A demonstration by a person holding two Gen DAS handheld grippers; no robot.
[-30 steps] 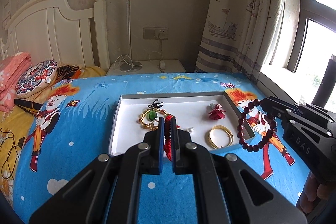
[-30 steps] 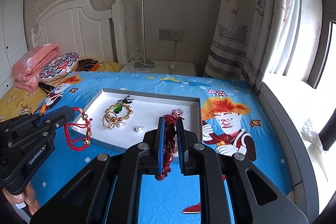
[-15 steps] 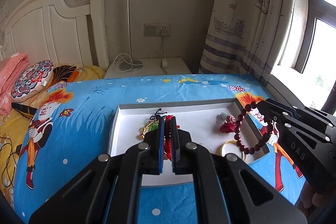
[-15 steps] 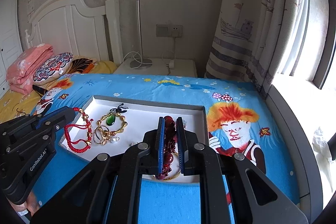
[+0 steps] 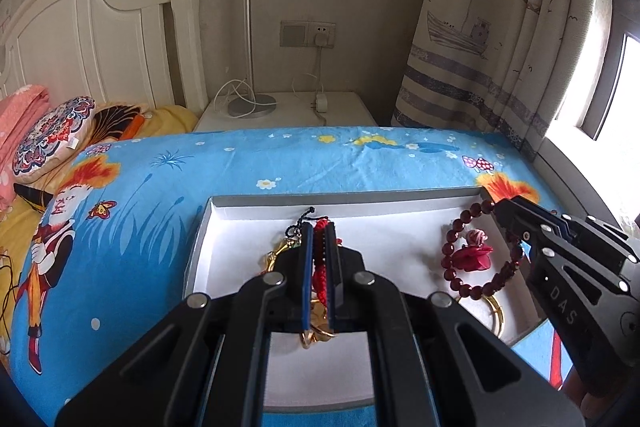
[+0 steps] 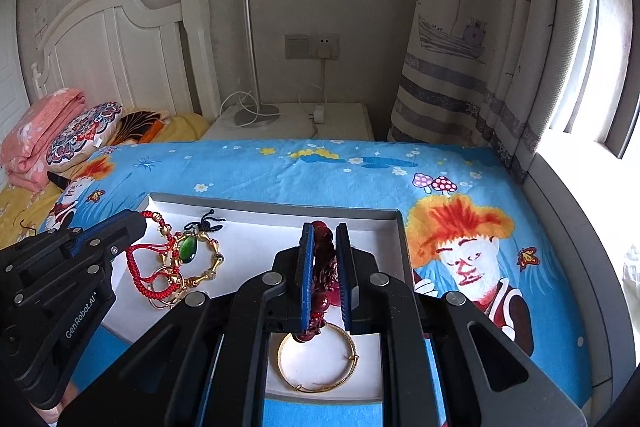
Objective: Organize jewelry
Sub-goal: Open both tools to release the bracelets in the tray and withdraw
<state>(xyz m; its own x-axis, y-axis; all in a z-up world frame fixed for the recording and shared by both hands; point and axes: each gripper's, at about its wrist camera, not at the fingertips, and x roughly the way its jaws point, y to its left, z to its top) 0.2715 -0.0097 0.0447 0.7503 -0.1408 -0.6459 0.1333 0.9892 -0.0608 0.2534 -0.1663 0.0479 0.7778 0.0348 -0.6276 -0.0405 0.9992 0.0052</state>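
A red cord bracelet (image 6: 149, 273) with small gold beads hung over the left part of the white tray (image 6: 256, 247), pinched at its top by the left gripper (image 5: 319, 231), whose blue-lined jaws were clenched on the cord at the center of the left wrist frame. In the right wrist frame that gripper (image 6: 141, 218) reached in from the lower left, the cord loop dangling from its tip. Just right of the loop lay a gold bracelet with a green pendant (image 6: 189, 251) and a black knotted cord, with gold rings (image 6: 170, 283) below it on the tray floor.

A dark red bead bracelet (image 5: 478, 259) hung as an open ring in the right half of the left wrist frame, gripped at its upper right by the right gripper (image 5: 499, 207). In its own view the right gripper (image 6: 324, 233) was closed tight on the dark beads (image 6: 322, 269), at frame center. Behind the ring a red flower ornament (image 5: 472, 254) rested on the tray. A plain gold bangle (image 6: 317, 361) lay on the tray at the lower center of the right wrist frame, beneath the hanging beads.

The tray sat on a blue cartoon-print bedspread (image 6: 460, 195). Beyond it, in the upper part of the frame, stood a white headboard (image 6: 120, 39), a white nightstand (image 6: 332, 125) carrying a lamp base, and a boat-patterned curtain (image 6: 480, 27) at upper right.
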